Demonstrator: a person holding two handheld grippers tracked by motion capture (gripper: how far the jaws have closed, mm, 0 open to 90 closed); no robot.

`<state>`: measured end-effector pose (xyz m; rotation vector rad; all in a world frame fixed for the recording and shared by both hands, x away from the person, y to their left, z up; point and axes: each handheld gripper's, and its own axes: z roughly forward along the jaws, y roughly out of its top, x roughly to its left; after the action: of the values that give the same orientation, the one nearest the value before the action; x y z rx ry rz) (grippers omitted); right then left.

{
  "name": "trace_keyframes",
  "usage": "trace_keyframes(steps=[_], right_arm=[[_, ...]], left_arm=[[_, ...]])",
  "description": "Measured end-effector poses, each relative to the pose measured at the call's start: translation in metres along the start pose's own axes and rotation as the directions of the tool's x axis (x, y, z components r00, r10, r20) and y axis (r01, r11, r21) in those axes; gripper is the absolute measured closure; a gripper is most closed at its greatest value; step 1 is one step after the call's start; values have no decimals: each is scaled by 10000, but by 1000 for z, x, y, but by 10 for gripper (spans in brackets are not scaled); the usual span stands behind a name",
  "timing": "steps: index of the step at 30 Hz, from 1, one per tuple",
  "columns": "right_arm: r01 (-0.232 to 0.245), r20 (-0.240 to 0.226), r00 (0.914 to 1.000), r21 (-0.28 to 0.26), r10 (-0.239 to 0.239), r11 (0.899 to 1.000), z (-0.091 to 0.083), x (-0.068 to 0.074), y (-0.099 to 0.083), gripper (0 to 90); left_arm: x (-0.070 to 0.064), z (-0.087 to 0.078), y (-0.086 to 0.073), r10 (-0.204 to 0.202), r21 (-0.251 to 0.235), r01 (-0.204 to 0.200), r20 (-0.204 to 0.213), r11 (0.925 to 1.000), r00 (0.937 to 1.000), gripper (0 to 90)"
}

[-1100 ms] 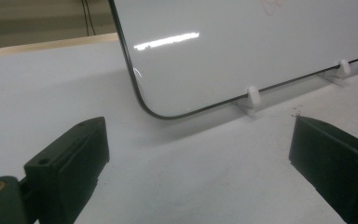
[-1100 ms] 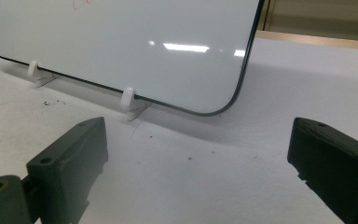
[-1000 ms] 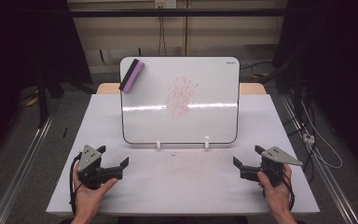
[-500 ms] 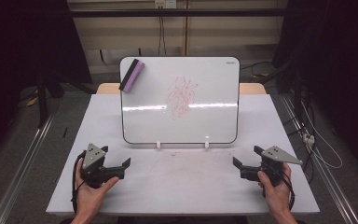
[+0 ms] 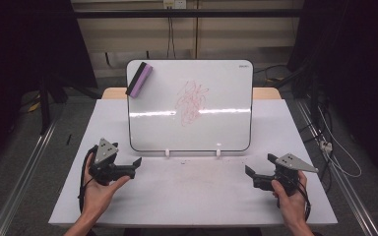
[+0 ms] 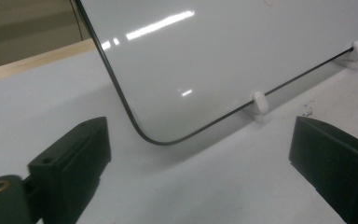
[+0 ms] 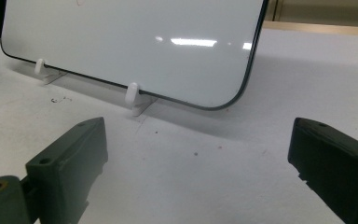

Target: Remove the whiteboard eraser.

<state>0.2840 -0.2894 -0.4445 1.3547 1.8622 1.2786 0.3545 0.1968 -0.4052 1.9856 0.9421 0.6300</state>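
Now we hold both grippers low over the white table (image 5: 187, 196), one at each near corner of the whiteboard (image 5: 216, 93), and neither touches anything. Our left gripper (image 5: 130, 167) sits in the left hand (image 5: 96, 189) just off the board's lower left corner, its jaws spread wide with nothing between them. In the left gripper view the two black jaws stand well apart at the bottom edge, and between them we see bare tabletop, the rounded lower corner of the whiteboard (image 6: 223, 60) and one of its small white feet (image 6: 258, 100).

Our right gripper (image 5: 261, 172) rests in the right hand (image 5: 290, 196) near the board's lower right corner, and its jaws are likewise parted and empty. In the right gripper view they frame the table, the lower edge of the whiteboard (image 7: 135, 42) and another white foot (image 7: 133, 95), with a second foot farther off.

The whiteboard stands nearly upright on its feet across the middle of the table, leaning slightly back, its face toward us. A red scribble (image 5: 193, 101) covers the centre of it. An eraser (image 5: 139, 79), purple with a black strip along one side, clings tilted at the board's upper left corner, overlapping the edge. It lies well apart from both grippers. Faint reddish specks mark the tabletop in front of the board.
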Motion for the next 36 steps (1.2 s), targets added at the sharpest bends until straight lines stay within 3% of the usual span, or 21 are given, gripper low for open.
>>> trace_keyframes(steps=[6, 10, 13, 19, 23, 25, 28, 36], right_arm=[[-28, 19, 10000, 49, 28, 10000, 1, 0, 0, 44], [-6, -16, 10000, 67, 6, 10000, 2, 1, 0, 43], [4, -57, 10000, 83, -4, 10000, 2, 1, -1, 44], [-9, -80, 10000, 78, 9, 10000, 2, 1, -1, 44], [-14, -113, 9999, 67, 15, 10000, 3, 1, 0, 44], [-14, -124, 9999, 89, 15, 10000, 3, 1, 0, 45], [-18, -180, 9998, 144, 20, 9999, 5, 1, 0, 45], [4, -179, 9998, 113, -2, 9999, 4, 1, 0, 45]], left_arm=[[10, 10, 25, 639, -174, -654, -745, 9977, 9952, 63], [16, 11, 46, 418, -613, -459, -663, 9971, 9969, 66], [17, 11, 58, 607, -1062, -694, -830, 9919, 9947, 72], [24, 12, 81, 375, -1613, -546, -1074, 9854, 9935, 77], [30, 17, 95, 202, -1692, -397, -1156, 9848, 9931, 87], [33, 21, 102, 264, -1645, -449, -1132, 9854, 9932, 86], [34, 26, 109, 700, -1543, -890, -1244, 9840, 9898, 92], [43, 41, 127, 637, -1661, -922, -1696, 9818, 9834, 132]])
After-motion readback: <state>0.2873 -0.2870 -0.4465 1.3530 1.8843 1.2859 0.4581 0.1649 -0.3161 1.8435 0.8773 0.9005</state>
